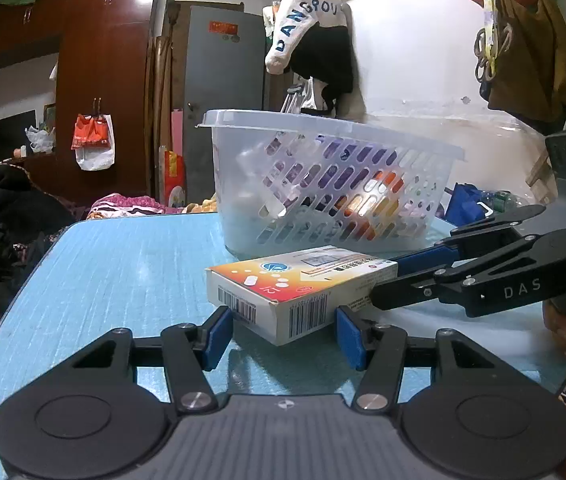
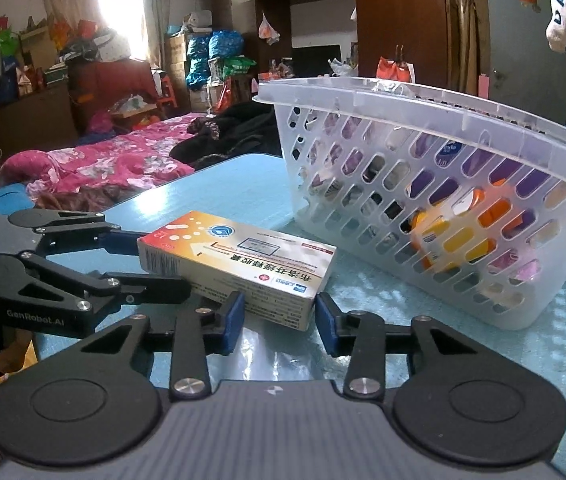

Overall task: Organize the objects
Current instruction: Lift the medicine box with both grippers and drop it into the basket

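On the blue table (image 1: 123,264), both sets of tongs meet at one medicine box (image 1: 303,284). The left gripper (image 1: 283,332) has its blue pads spread apart, one at each side of the box's near barcode end; whether they touch the cardboard or only bracket it I cannot tell, but the jaws look open and not squeezing. The right gripper (image 2: 279,316) comes in from the other side, its pads likewise parted around a corner of the same box (image 2: 239,264), just beside the card without a clear pinch. Each tool shows in the other's camera, lying low and close along the box.

The box lies flat on the table, just in front of the white slotted basket (image 1: 323,184), near it but not inside. Through the slots show an orange-and-yellow packet (image 2: 455,236) and purple packs (image 2: 511,172), so some sorting looks already done. What remains, by my judgement, is to close on this box, lift it over the rim and set it in with the others. No other loose item shows on the tabletop, so the task seems near its end.
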A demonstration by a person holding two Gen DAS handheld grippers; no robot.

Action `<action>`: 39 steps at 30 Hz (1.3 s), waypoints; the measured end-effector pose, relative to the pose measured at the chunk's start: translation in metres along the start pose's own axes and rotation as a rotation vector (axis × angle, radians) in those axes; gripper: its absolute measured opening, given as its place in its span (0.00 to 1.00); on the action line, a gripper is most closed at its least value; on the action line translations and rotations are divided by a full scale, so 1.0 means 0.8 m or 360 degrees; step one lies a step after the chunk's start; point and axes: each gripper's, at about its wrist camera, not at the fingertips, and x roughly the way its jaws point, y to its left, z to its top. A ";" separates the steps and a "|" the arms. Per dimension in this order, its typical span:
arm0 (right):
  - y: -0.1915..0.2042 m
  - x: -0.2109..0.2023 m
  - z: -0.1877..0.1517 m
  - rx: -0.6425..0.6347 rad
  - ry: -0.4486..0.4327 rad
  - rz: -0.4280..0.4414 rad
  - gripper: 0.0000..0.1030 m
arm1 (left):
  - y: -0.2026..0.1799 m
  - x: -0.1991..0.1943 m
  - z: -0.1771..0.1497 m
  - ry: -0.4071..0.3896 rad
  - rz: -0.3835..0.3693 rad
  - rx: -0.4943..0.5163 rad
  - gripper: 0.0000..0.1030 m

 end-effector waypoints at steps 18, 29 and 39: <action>0.028 -0.096 0.021 -0.0154 -0.0378 -0.0244 0.42 | -0.055 -0.056 0.044 -0.0360 0.0002 0.0197 0.57; -0.016 -0.136 0.102 -0.0118 -0.0523 -0.0399 0.41 | -0.090 -0.037 0.148 -0.0516 -0.0048 0.0359 0.57; -0.055 -0.110 0.134 -0.0090 -0.0467 -0.0534 0.41 | -0.090 0.022 0.203 -0.0468 -0.0078 0.0392 0.57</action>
